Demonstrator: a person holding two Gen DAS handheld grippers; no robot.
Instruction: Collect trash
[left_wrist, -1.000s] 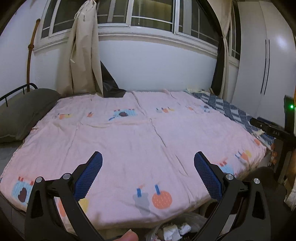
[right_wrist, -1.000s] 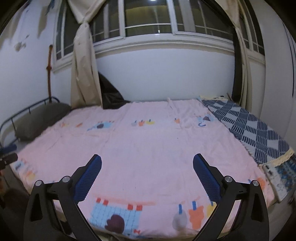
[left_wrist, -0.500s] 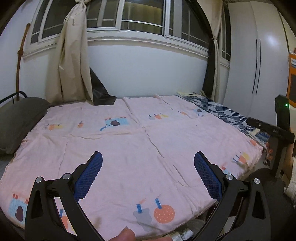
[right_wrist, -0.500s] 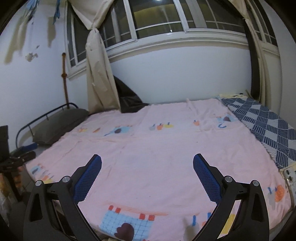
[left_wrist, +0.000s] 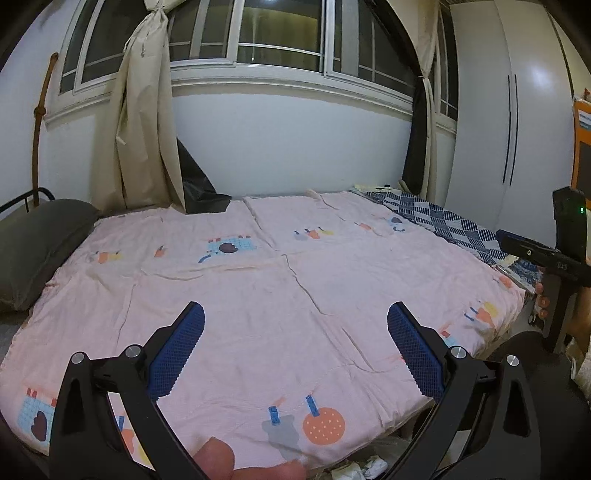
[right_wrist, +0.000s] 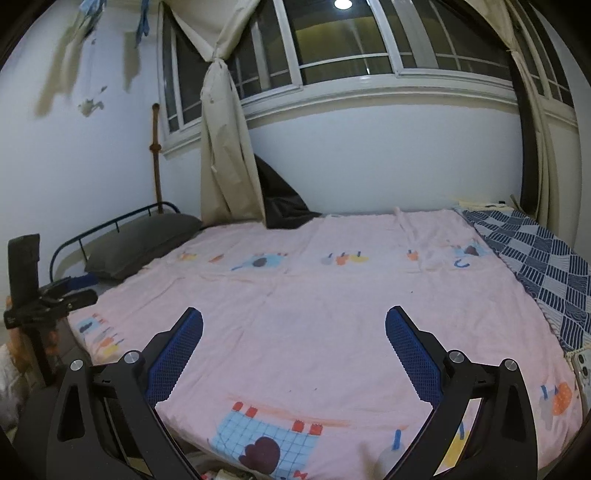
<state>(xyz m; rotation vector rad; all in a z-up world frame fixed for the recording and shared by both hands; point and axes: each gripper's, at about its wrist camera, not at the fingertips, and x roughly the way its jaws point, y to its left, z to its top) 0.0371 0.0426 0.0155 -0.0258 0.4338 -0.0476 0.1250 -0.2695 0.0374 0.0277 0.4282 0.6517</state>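
My left gripper (left_wrist: 295, 314) is open and empty, held above the near edge of a bed with a pink printed quilt (left_wrist: 258, 295). Crumpled white trash (left_wrist: 354, 470) lies low below the bed's near edge, under the gripper. My right gripper (right_wrist: 294, 315) is open and empty above the same quilt (right_wrist: 332, 314). A scrap of something pale shows at the bottom edge of the right wrist view (right_wrist: 225, 474). The right gripper also shows at the right of the left wrist view (left_wrist: 554, 254), and the left gripper at the left of the right wrist view (right_wrist: 40, 299).
A grey pillow (left_wrist: 33, 247) lies at the bed's left by a metal headboard (right_wrist: 110, 225). A blue checked blanket (right_wrist: 543, 266) covers the right side. A dark bag (left_wrist: 199, 188) and a beige curtain (left_wrist: 144, 129) stand by the far wall. A white wardrobe (left_wrist: 509, 129) is at right.
Both grippers have risen and tilted up, so more wall and window show. The trash below the bed edge has slid nearly out of the left wrist view. Both stay open.
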